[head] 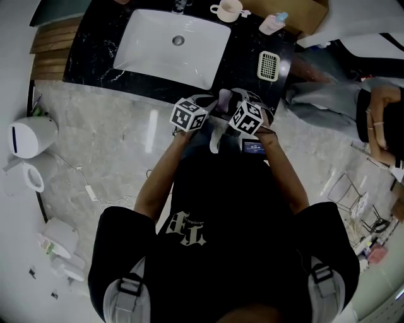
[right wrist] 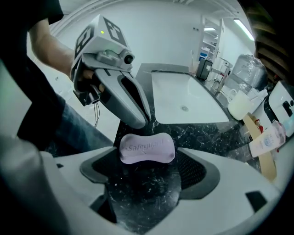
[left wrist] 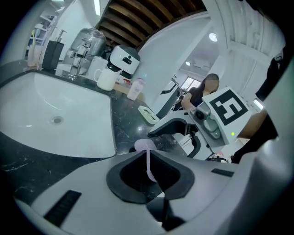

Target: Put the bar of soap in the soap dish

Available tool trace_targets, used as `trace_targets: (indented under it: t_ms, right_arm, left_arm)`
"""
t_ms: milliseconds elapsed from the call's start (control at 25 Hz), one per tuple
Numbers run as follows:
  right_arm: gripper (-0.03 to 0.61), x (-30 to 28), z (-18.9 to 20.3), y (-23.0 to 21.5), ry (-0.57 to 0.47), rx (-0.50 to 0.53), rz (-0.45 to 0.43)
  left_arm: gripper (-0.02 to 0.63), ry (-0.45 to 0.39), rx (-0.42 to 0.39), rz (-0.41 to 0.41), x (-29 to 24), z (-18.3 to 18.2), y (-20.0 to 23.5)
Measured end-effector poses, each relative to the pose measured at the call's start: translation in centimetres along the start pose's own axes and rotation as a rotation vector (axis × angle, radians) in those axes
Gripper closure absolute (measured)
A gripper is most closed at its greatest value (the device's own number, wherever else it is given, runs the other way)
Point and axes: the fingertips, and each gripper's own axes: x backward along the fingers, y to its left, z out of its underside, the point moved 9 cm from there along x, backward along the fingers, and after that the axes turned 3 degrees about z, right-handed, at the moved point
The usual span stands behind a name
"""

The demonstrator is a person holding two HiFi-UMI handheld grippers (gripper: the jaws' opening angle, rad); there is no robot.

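holds both grippers low over the front edge of the black marble table point(head: 95, 60), close side by side. has the right gripper point(right wrist: 148, 167) pointed steeply down, its jaws spread wide and the pads pressing on nothing. shows the bar of soap point(right wrist: 147, 148), lilac, lying flat on the table just ahead of those open jaws and centred on the gap, lettered face up. has the left gripper point(left wrist: 148, 155) at the far side of the soap, its jaws all but pressed together and gripping nothing. shows only a thin slit between them, with a sliver of the soap seen through it and the soap's top edge just past the tips. in the right gripper view, places the left tips right at the soap's rear edge; cannot tell whether touching or just short of it. shows the soap dish point(head: 268, 65), cream and slotted, on the same table to the right of the white sink point(head: 170, 47), apart from the soap. shows a white mug point(head: 227, 10) and a small bottle point(head: 273, 23) along the back of the table beyond the dish.
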Motion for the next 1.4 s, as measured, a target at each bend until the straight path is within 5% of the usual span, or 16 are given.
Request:
trace_targets:
  t_ms: [400, 640, 920, 1400]
  right_arm:
    - [0.189, -1.6, -0.6, -0.3, 0.087, 0.051, -0.044]
    - [0.181, -1.8, -0.6, -0.8, 0.085, 0.050, -0.092]
    - [0.175, -1.6, -0.7, -1.0, 0.101, 0.078, -0.093]
    - [0.175, -0.3, -0.3, -1.3, 0.099, 0.076, -0.079]
  left_arm:
    - [0.603, 0.104, 0.006, 0.085, -1.5, -0.1, 0.8]
    - [0.603, 0.154, 0.140, 0.167, -1.9, -0.5, 1.9]
    - [0.603, 0.165, 0.191, 0.223, -2.3, -0.4, 2.1]
    - [0.603, 0.173, 0.154, 0.295, -2.6, -1.5, 1.7]
